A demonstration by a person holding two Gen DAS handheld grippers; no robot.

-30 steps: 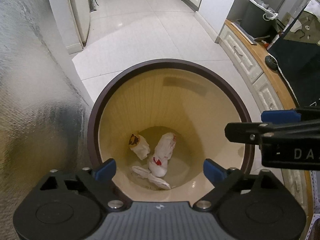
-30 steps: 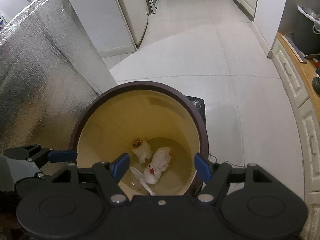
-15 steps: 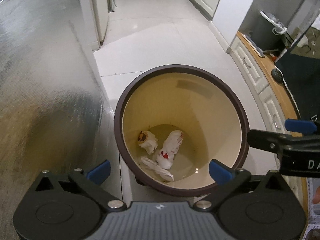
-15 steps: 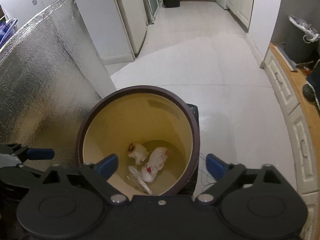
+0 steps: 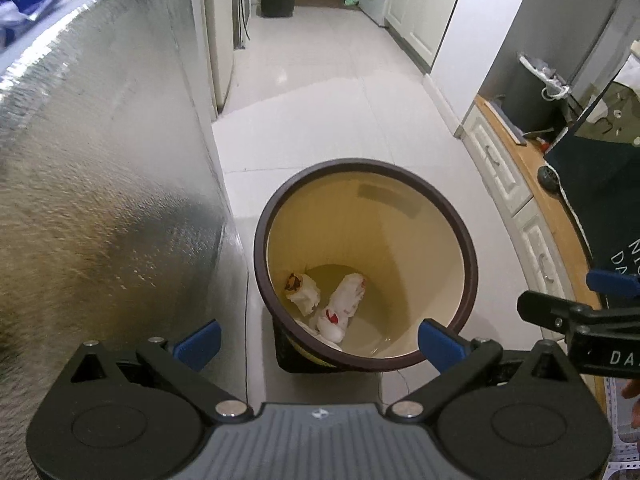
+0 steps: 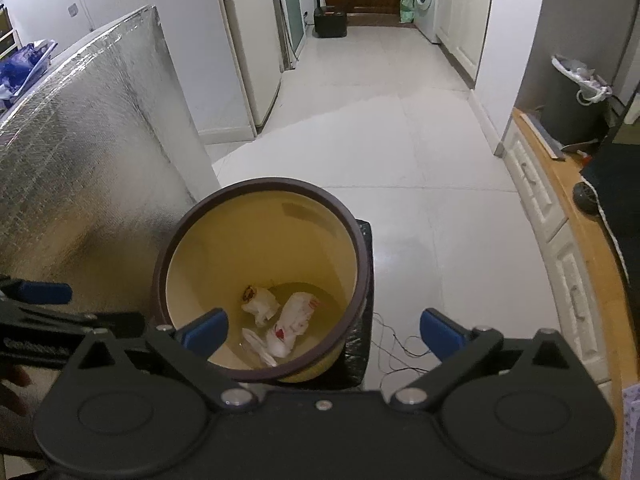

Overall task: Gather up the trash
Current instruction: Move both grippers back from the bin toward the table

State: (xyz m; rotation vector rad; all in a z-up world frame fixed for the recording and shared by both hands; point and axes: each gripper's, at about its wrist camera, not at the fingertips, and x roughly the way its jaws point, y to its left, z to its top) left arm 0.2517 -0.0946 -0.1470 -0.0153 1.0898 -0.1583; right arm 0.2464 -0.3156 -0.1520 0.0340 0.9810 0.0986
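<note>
A round bin with a dark brown rim (image 5: 468, 240) (image 6: 360, 248) and a yellow inside stands on the white floor. Crumpled white paper trash (image 5: 342, 306) (image 6: 294, 320) lies at its bottom, along with a smaller wad (image 5: 302, 290) (image 6: 260, 304). My left gripper (image 5: 318, 344) is open and empty, held above the bin's near side. My right gripper (image 6: 324, 330) is open and empty, also above the bin. The right gripper shows at the right edge of the left wrist view (image 5: 580, 312). The left gripper shows at the left edge of the right wrist view (image 6: 40, 304).
A tall foil-covered panel (image 5: 100, 180) (image 6: 92, 152) stands close to the left of the bin. A wooden-topped white cabinet (image 5: 520, 184) (image 6: 560, 220) runs along the right. Thin wires (image 6: 400, 352) lie on the floor beside the bin. A dark bin (image 6: 572, 100) stands far right.
Both grippers have risen and pulled back from the bin, which now looks smaller and lower in both views. Both stay open and empty. The trash in the bin has not moved.
</note>
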